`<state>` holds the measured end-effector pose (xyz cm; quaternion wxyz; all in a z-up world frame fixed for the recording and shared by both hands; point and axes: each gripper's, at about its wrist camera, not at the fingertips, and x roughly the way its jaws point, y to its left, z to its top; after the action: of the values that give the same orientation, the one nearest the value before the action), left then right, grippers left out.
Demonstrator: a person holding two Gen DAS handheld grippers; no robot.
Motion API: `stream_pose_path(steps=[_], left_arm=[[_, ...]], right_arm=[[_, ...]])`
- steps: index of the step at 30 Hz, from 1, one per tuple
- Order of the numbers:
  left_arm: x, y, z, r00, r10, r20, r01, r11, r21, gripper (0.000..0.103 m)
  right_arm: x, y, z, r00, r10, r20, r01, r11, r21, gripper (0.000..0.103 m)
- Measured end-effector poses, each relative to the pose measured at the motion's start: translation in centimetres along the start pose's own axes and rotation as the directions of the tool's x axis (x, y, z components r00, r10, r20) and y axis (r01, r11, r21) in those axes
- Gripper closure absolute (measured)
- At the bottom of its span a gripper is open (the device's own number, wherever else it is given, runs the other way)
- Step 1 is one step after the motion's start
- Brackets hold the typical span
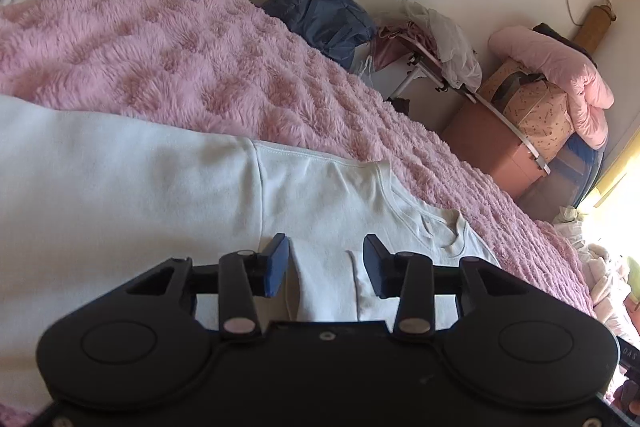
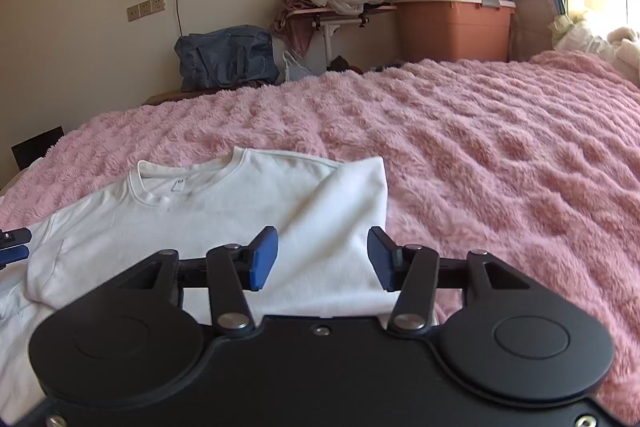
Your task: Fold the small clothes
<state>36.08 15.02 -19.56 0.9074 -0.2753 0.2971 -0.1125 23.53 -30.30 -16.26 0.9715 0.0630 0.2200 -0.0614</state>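
A white T-shirt (image 2: 208, 211) lies flat on the pink blanket (image 2: 500, 167), collar far, right side folded inward. Both tongs hover over its near part, the right gripper (image 2: 322, 257) and left gripper (image 1: 325, 265) part-open and empty, the left nearer the unfolded side.

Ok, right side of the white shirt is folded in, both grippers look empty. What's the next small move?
Probably lower the left gripper and pinch the white shirt by its unfolded sleeve side, to fold it inward. The right gripper side already lies folded, and both grippers are open.
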Motion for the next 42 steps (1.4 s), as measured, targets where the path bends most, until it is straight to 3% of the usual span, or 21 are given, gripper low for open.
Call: stream_pose_path(steps=[3, 8, 10, 11, 12, 13, 15, 20, 23, 26, 29, 30, 32, 34, 35, 38, 40, 42], left_arm=[[1.6, 0.9, 0.9, 0.998, -0.021, -0.067, 0.018, 0.998, -0.055, 0.061], [3.4, 1.6, 1.1, 0.99, -0.033, -0.137, 0.018, 0.994, -0.11, 0.062], [3.8, 1.4, 1.0, 0.987, -0.076, -0.142, 0.061, 0.993, -0.105, 0.071], [3.9, 1.2, 1.0, 0.985, -0.1, -0.138, 0.087, 0.991, -0.098, 0.088], [4.2, 1.0, 1.0, 0.98, -0.128, -0.155, 0.114, 0.989, -0.093, 0.101], [4.4, 0.6, 1.1, 0.978, -0.137, -0.159, 0.125, 0.989, -0.085, 0.101], [4.2, 0.0, 1.2, 0.978, -0.152, -0.146, 0.145, 0.988, -0.056, 0.101], [1.2, -0.8, 2.4, 0.986, -0.169, 0.001, 0.169, 0.985, -0.018, 0.101], [1.1, -0.1, 2.4, 0.997, -0.08, 0.01, 0.08, 0.997, -0.007, 0.101], [2.1, 1.8, 1.3, 0.998, -0.036, -0.045, 0.033, 0.998, -0.06, 0.101], [3.0, 2.7, 0.1, 0.998, -0.002, -0.062, 0.0, 0.999, -0.044, 0.1], [3.3, 3.0, 0.0, 0.998, 0.009, -0.065, -0.012, 0.998, -0.055, 0.095], [3.0, 3.4, 0.1, 0.999, -0.013, -0.045, 0.008, 0.994, -0.105, 0.092], [1.9, 3.3, 0.7, 1.0, -0.019, -0.02, 0.016, 0.991, -0.132, 0.071], [1.3, 3.1, 1.0, 1.0, -0.012, -0.013, 0.01, 0.991, -0.132, 0.07], [-1.9, 2.3, 2.8, 1.0, 0.022, -0.002, -0.022, 0.995, -0.099, 0.063], [-4.8, 2.2, 3.9, 0.998, 0.056, 0.019, -0.054, 0.996, -0.064, 0.057], [-8.2, 2.7, 4.6, 0.993, 0.11, 0.051, -0.108, 0.993, -0.045, 0.053]], right_arm=[[3.5, -0.1, 2.3, 0.999, 0.016, 0.045, -0.014, 0.999, -0.039, 0.052], [8.3, -1.0, 4.0, 1.0, 0.018, 0.008, -0.017, 0.998, -0.062, 0.052], [9.8, -1.8, 4.0, 0.999, 0.013, -0.032, -0.014, 0.999, -0.044, 0.053], [10.5, -2.1, 3.9, 0.998, 0.009, -0.058, -0.011, 0.999, -0.043, 0.057], [11.2, -2.4, 3.6, 0.997, 0.003, -0.08, -0.006, 0.999, -0.042, 0.069], [11.8, -2.7, 3.3, 0.995, 0.002, -0.102, -0.006, 0.999, -0.042, 0.074], [12.6, -3.2, 3.0, 0.993, -0.014, -0.118, 0.01, 0.999, -0.033, 0.074], [14.3, -3.6, 2.9, 0.993, -0.015, -0.12, 0.012, 0.999, -0.03, 0.074], [15.4, -3.5, 2.8, 0.989, -0.022, -0.145, 0.017, 0.999, -0.035, 0.074], [16.4, -3.4, 2.1, 0.985, -0.052, -0.167, 0.046, 0.998, -0.039, 0.074], [16.2, -3.1, 1.9, 0.985, -0.068, -0.158, 0.061, 0.997, -0.045, 0.074], [15.8, -2.9, 2.0, 0.986, -0.081, -0.148, 0.074, 0.996, -0.052, 0.074], [13.9, -2.1, 2.1, 0.992, -0.063, -0.107, 0.058, 0.997, -0.055, 0.074], [12.0, -1.3, 1.7, 0.996, -0.007, -0.091, 0.001, 0.998, -0.067, 0.065], [11.4, -0.8, 1.3, 0.994, 0.002, -0.109, -0.011, 0.996, -0.084, 0.062], [11.7, 0.6, -0.1, 0.976, -0.053, -0.213, 0.015, 0.984, -0.176, 0.06], [10.6, 2.2, -0.3, 0.981, -0.048, -0.187, 0.01, 0.979, -0.203, 0.06], [8.8, 4.8, 0.1, 0.99, 0.015, -0.14, -0.045, 0.975, -0.216, 0.06]])
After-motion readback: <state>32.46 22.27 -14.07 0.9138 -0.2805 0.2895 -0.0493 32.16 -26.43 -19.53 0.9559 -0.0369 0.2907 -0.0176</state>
